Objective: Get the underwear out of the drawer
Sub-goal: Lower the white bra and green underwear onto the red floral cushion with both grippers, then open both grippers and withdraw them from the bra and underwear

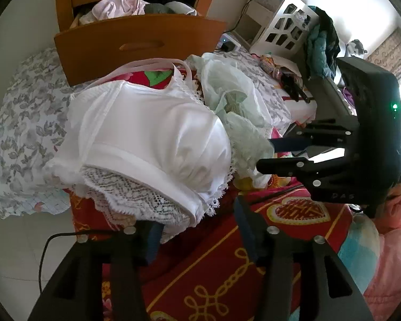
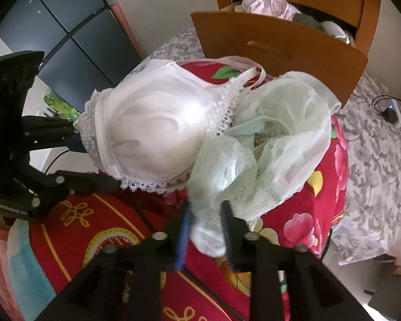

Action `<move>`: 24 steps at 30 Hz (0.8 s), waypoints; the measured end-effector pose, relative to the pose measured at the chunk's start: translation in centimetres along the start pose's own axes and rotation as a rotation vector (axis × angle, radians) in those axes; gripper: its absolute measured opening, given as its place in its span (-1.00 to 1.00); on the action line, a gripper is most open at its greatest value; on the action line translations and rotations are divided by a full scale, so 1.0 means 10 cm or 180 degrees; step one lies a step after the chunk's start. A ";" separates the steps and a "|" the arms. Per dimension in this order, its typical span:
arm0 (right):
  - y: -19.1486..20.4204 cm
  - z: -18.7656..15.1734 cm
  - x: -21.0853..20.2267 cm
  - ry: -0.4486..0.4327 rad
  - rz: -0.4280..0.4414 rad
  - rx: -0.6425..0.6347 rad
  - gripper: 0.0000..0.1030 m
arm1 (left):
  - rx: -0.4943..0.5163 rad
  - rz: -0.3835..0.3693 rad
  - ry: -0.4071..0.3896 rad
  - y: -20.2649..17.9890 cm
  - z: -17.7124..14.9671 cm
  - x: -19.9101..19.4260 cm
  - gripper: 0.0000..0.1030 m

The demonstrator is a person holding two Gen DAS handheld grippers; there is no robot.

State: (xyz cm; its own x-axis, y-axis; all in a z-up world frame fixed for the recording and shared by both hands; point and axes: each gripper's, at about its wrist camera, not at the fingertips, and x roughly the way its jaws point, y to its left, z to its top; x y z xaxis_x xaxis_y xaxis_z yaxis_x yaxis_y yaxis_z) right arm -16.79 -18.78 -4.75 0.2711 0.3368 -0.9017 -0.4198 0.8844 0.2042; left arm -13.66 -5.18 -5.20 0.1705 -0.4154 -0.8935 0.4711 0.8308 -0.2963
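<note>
Nearest in the left wrist view, the left tool (image 1: 197, 230) stands with its jaws well apart, the lace hem of the white padded bra with scalloped trim (image 1: 147, 144) lying just at its left finger but not pinched between the pads. In the right wrist view, the right tool (image 2: 204, 224) has its jaws narrowly apart with the crumpled end of the pale mint-green lace underwear (image 2: 227, 176) lying loose between the blue pads; they do not appear to press on it, so it looks let go rather than held. Both garments rest side by side, touching, on the red quilt with yellow knot patterns and flowers (image 1: 214, 267), which lies over a bed with a grey leaf-print sheet (image 1: 24, 123). By that reading, these two pieces are already out and set down. The bra sits cup-up and keeps its domed shape, its pink straps trailing toward the cabinet; the mint piece is thin, sheer and bunched. Farther back, the orange-brown wooden drawer (image 1: 136, 42) stands pulled open, still holding a pale pink garment (image 1: 117, 6) and grey ones, so more seems left to remove.
</note>
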 end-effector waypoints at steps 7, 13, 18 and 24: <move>-0.04 0.02 -0.21 -0.0152 -0.0085 0.0046 0.03 | -0.0014 0.0128 -0.0248 0.01 0.02 -0.26 0.28; -0.10 0.05 -0.33 -0.0228 -0.0143 0.0138 0.32 | -0.0063 0.0295 -0.0504 0.04 0.05 -0.46 0.50; -0.22 0.08 -0.29 -0.0247 -0.0172 0.0250 0.64 | -0.0150 0.0405 -0.0590 0.12 0.08 -0.49 0.72; -0.23 0.08 -0.32 -0.0342 -0.0269 0.0253 0.99 | -0.0153 0.0412 -0.0603 0.13 0.06 -0.46 0.92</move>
State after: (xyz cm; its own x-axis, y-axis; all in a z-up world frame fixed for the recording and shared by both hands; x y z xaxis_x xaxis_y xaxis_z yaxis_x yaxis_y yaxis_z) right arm -15.99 -21.64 -2.04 0.3953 0.2890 -0.8719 -0.3229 0.9324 0.1627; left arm -13.29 -2.38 -1.27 0.3882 -0.3627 -0.8472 0.3939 0.8964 -0.2032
